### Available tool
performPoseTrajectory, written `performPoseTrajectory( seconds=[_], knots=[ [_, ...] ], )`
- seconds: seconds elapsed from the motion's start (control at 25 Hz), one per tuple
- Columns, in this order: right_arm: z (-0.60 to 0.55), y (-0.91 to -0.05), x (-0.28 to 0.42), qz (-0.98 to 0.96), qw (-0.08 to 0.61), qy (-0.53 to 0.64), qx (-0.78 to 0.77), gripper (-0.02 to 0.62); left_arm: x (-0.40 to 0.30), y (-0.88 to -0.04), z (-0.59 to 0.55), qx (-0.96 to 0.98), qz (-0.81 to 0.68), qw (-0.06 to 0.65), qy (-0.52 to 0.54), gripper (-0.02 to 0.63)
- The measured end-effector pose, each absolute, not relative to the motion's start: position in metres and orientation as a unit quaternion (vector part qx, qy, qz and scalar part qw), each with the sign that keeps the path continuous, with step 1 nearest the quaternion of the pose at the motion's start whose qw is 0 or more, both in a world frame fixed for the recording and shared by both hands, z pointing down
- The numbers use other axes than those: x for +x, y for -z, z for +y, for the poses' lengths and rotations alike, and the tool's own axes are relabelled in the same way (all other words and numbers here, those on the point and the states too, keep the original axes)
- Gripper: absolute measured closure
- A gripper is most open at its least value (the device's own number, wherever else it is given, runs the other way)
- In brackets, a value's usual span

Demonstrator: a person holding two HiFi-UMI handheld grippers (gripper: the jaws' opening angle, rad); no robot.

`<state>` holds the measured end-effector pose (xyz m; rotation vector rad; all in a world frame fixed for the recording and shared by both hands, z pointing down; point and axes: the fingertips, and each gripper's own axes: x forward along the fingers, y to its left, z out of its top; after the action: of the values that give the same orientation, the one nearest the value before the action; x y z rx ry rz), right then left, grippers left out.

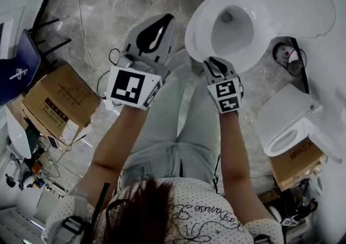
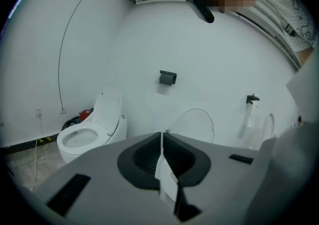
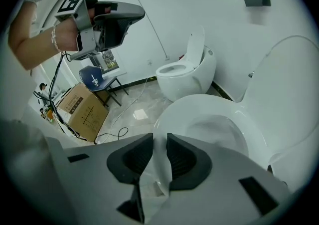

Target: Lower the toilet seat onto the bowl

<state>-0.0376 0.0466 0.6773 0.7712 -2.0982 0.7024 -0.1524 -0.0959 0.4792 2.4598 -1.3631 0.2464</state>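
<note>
Fingers (image 3: 133, 155) of the right gripper (image 3: 159, 139) are clamped on the front rim of the toilet seat (image 3: 204, 107); the white rim fills the narrow gap between the two dark fingers. Seat position: near level over the bowl (image 1: 233, 31), ring facing up. Contact between the seat and the bowl rim cannot be confirmed from any view. Behind the seat the lid (image 1: 294, 2) stands raised on the wall side. The left gripper (image 1: 166, 21) is held in the air to the left of the toilet, clear of the seat, with its fingers closed together and nothing between them. Surroundings: a second toilet (image 2: 84, 136) with its lid up stands by the wall. A cardboard box (image 1: 57, 102) sits on the marbled floor (image 1: 119, 5) to the person's left, near a blue chair (image 3: 94, 77).
</note>
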Motion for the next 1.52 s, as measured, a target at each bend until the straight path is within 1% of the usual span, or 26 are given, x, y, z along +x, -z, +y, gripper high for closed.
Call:
performPoseTrajectory(
  seconds=[0.2, 0.4, 0.64, 1.08, 1.28, 1.52],
  knots=[
    [0.056, -0.703, -0.047, -0.828, 0.409, -0.253, 0.288, 0.499, -0.16, -0.495, -0.092, 0.853, -0.487, 0.165, -0.089, 0.589],
    [0.064, -0.725, -0.054, -0.824, 0.426, -0.255, 0.274, 0.502, -0.169, -0.507, -0.088, 0.847, -0.496, 0.171, -0.088, 0.589],
    [0.075, -0.754, -0.063, -0.815, 0.465, -0.243, 0.246, 0.503, -0.181, -0.516, -0.083, 0.84, -0.506, 0.173, -0.093, 0.589],
    [0.085, -0.808, -0.072, -0.805, 0.493, -0.254, 0.209, 0.516, -0.205, -0.536, -0.078, 0.822, -0.529, 0.185, -0.103, 0.591],
    [0.086, -0.827, -0.073, -0.803, 0.491, -0.278, 0.194, 0.526, -0.213, -0.545, -0.074, 0.812, -0.539, 0.195, -0.107, 0.591],
    [0.089, -0.849, -0.076, -0.791, 0.51, -0.286, 0.181, 0.538, -0.221, -0.552, -0.076, 0.802, -0.556, 0.19, -0.102, 0.591]
  ],
)
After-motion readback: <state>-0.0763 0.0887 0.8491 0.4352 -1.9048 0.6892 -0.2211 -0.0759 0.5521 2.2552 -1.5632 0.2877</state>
